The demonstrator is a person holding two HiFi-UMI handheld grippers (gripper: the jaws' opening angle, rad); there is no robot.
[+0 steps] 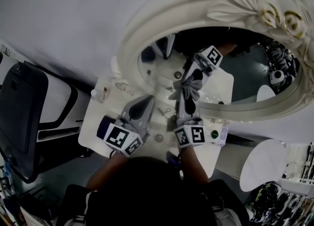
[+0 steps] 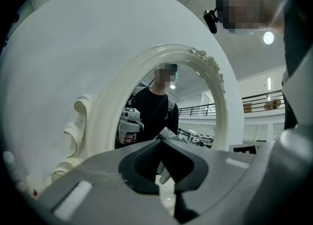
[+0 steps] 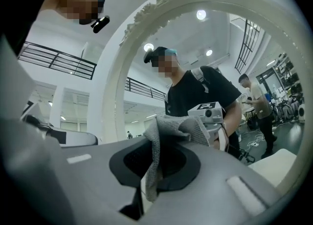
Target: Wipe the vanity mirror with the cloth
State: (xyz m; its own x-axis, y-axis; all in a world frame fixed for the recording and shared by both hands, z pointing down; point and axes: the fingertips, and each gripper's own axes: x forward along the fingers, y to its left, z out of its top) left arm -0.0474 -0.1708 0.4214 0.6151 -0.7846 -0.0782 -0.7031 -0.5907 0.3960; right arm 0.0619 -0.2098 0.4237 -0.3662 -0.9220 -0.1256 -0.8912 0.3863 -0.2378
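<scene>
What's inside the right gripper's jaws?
A grey cloth, pinched by the right gripper. It bunches up past the tips, toward the mirror, and a strip hangs down between the jaws. The pinched bit itself is covered by the jaws.

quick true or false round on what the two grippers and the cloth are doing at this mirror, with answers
1. The right gripper is shut on a grey cloth. True.
2. The left gripper is clamped on a spray bottle. False: its jaws are together with nothing between them.
3. The mirror is oval, with an ornate cream surround. True.
4. The cloth lies flat on the table top. False: the right gripper holds it up at the mirror, where it meets its own reflection in the head view.
</scene>
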